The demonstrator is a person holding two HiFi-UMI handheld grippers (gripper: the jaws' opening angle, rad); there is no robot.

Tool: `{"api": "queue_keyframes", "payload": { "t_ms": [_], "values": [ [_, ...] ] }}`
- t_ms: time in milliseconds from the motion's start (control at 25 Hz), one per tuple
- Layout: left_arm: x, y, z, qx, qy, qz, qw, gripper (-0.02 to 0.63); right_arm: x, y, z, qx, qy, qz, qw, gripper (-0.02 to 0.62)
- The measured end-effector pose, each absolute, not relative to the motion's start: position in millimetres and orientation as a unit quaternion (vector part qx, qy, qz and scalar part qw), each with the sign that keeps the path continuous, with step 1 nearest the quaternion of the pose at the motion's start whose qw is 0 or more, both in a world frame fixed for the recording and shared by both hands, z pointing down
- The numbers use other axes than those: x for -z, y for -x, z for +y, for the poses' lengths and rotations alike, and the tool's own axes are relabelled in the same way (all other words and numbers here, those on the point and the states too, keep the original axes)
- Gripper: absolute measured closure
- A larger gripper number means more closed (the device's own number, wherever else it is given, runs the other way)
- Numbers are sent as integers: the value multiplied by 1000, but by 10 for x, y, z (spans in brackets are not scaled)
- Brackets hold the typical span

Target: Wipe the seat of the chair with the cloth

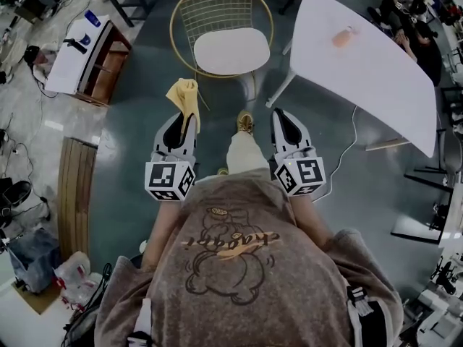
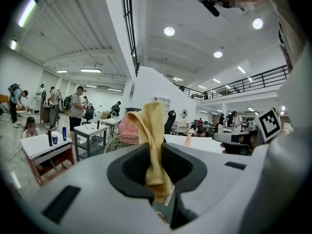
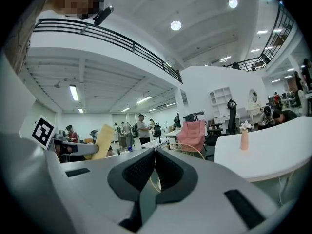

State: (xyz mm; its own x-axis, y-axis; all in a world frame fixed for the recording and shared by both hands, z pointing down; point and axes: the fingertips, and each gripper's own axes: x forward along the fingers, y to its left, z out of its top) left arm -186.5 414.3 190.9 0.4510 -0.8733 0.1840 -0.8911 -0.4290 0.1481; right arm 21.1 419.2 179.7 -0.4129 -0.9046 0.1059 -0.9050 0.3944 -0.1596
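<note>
A gold wire chair (image 1: pixel 221 31) with a white seat pad (image 1: pixel 231 51) stands ahead of me. My left gripper (image 1: pixel 181 114) is shut on a yellow cloth (image 1: pixel 184 96), whose free end sticks up past the jaws just short of the chair's front left. The cloth (image 2: pixel 151 145) fills the jaw gap in the left gripper view. To the right of my leg, my right gripper (image 1: pixel 283 118) is shut with nothing in it; its pads (image 3: pixel 146 168) meet. The chair's rim (image 3: pixel 186 147) shows beyond them.
A white table (image 1: pixel 369 60) with a pink vase (image 1: pixel 344 36) stands right of the chair, its leg (image 1: pixel 279 91) near my right gripper. A white and wood cart (image 1: pixel 87 58) is at the left, a wooden bench (image 1: pixel 75 194) beside me. My shoe (image 1: pixel 246 123) is between the grippers.
</note>
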Motion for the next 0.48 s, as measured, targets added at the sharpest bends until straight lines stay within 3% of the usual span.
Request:
{"api": "queue_keyframes", "payload": {
  "t_ms": [480],
  "values": [
    [-2073,1705,3282,-39,-844,-520,128,531,-1903,-330,3292,-97,-537,-838,12,568]
  ]
}}
